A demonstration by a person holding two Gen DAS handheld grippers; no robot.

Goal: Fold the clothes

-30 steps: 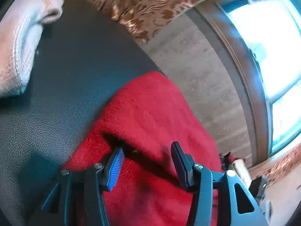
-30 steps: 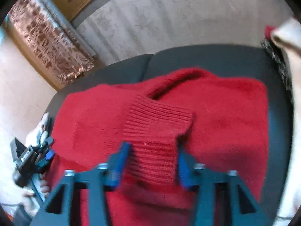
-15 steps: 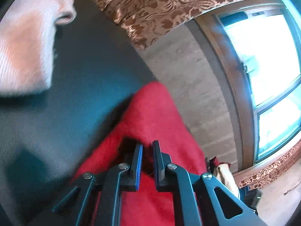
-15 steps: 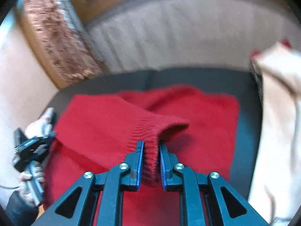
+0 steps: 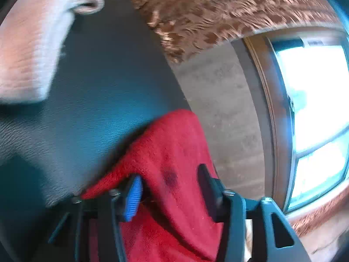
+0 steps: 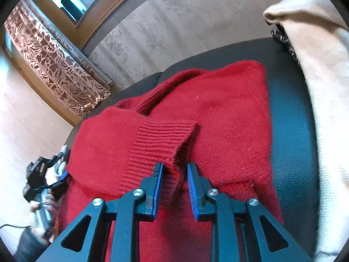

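Observation:
A red knit sweater [image 6: 229, 120] lies on a black leather seat [image 6: 288, 109]. One sleeve is folded across its body, and the ribbed cuff [image 6: 161, 139] points at my right gripper [image 6: 174, 181]. The right jaws are opening; the cuff's edge sits loosely between the blue pads. In the left wrist view a raised fold of the sweater [image 5: 174, 148] drapes between the opening jaws of my left gripper [image 5: 169, 187], and the pads stand off the cloth. A hand holds the left gripper [image 6: 62, 170] at the sweater's far left edge.
A cream knit garment [image 6: 322, 87] lies along the seat's right side, also seen as the cream garment [image 5: 28, 50]. A speckled dark cloth [image 6: 283, 37] peeks from under it. Behind the seat [image 5: 98, 109] are a grey wall [image 6: 163, 26], a patterned curtain [image 5: 207, 6] and a window [image 5: 316, 109].
Both grippers closed on red cloth half a second ago and have since parted their jaws. The right one carried the cuff across the sweater's body. The left view swung slightly.

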